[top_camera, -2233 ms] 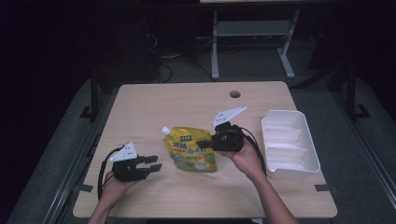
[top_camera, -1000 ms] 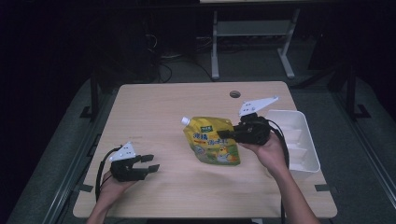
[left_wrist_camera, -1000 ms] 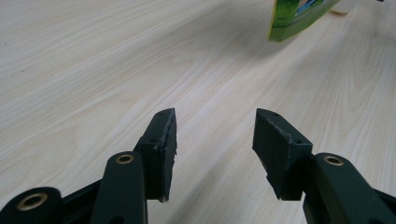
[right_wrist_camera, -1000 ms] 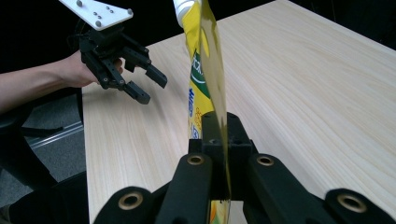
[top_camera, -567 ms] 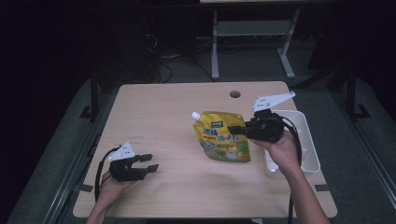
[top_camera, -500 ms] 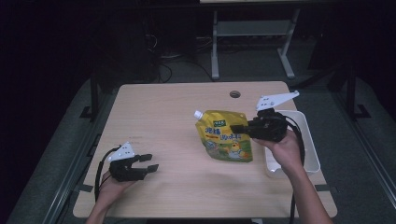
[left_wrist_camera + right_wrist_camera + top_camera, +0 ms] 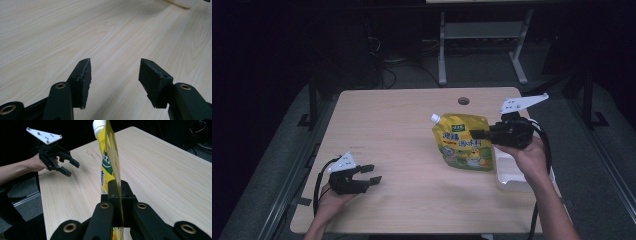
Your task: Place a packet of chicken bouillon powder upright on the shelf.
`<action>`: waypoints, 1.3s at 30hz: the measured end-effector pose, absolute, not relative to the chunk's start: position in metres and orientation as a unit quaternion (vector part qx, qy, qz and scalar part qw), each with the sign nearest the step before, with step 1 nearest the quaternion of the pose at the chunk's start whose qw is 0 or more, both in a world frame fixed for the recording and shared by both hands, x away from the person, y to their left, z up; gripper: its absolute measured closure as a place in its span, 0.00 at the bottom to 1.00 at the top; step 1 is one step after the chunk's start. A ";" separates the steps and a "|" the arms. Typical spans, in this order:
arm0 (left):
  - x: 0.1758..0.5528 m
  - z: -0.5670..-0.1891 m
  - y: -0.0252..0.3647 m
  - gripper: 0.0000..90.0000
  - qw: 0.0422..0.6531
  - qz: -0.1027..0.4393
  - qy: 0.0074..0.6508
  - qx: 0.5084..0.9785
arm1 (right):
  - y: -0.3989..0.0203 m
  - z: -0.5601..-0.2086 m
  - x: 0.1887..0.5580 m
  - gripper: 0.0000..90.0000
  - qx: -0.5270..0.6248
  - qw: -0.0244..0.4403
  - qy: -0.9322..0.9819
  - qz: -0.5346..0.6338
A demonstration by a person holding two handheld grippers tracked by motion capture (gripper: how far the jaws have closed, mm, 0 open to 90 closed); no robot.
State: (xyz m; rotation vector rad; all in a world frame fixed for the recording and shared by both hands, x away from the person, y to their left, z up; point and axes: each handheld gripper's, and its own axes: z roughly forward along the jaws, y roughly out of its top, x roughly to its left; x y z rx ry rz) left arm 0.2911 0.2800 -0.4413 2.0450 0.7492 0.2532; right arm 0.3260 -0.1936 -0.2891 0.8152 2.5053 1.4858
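1. The right gripper [image 7: 479, 134] is clamped on the edge of a yellow spouted pouch [image 7: 463, 142], holding it above the tabletop [image 7: 402, 125] at about 3 o'clock, just beside the white tray [image 7: 512, 175].
2. Seen along the right gripper's jaws, the pouch [image 7: 107, 162] hangs edge-on by a thin seam; I judge it could slip or swing if the hand jerks.
3. The tray sits partly under the hand, so a careless lowering could catch the tray's rim and tip the pouch out.
4. The left gripper [image 7: 371, 175], at 7 o'clock, has its jaws apart and just opening, with nothing between them; its fingers [image 7: 83, 75] hover over bare wood.
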 end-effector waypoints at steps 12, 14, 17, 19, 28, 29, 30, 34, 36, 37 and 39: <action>0.291 -0.442 0.281 0.47 0.457 0.103 0.307 0.829 | -0.213 -0.280 0.322 1.00 0.281 0.070 0.819 0.495; 0.291 -0.442 0.281 0.47 0.456 0.103 0.307 0.829 | -0.217 -0.279 0.321 1.00 0.283 0.072 0.818 0.495; 0.291 -0.442 0.281 0.47 0.456 0.103 0.308 0.829 | -0.221 -0.278 0.320 1.00 0.285 0.074 0.817 0.495; 0.291 -0.442 0.281 0.46 0.456 0.103 0.308 0.829 | -0.225 -0.277 0.319 1.00 0.288 0.076 0.816 0.496; 0.291 -0.442 0.283 0.45 0.457 0.104 0.310 0.827 | -0.244 -0.273 0.314 1.00 0.300 0.086 0.808 0.500; 0.291 -0.442 0.283 0.45 0.457 0.104 0.311 0.827 | -0.246 -0.273 0.313 1.00 0.302 0.087 0.808 0.499; 0.291 -0.442 0.283 0.45 0.456 0.104 0.311 0.827 | -0.250 -0.272 0.312 1.00 0.304 0.090 0.806 0.499; 0.291 -0.442 0.284 0.44 0.456 0.105 0.312 0.827 | -0.257 -0.272 0.310 1.00 0.309 0.093 0.804 0.500; 0.291 -0.442 0.284 0.44 0.457 0.104 0.313 0.826 | -0.265 -0.272 0.308 1.00 0.315 0.097 0.801 0.499; 0.291 -0.442 0.284 0.44 0.457 0.104 0.313 0.826 | -0.265 -0.272 0.308 1.00 0.315 0.097 0.801 0.499; 0.292 -0.442 0.284 0.44 0.455 0.104 0.312 0.828 | -0.270 -0.273 0.307 1.00 0.320 0.098 0.799 0.500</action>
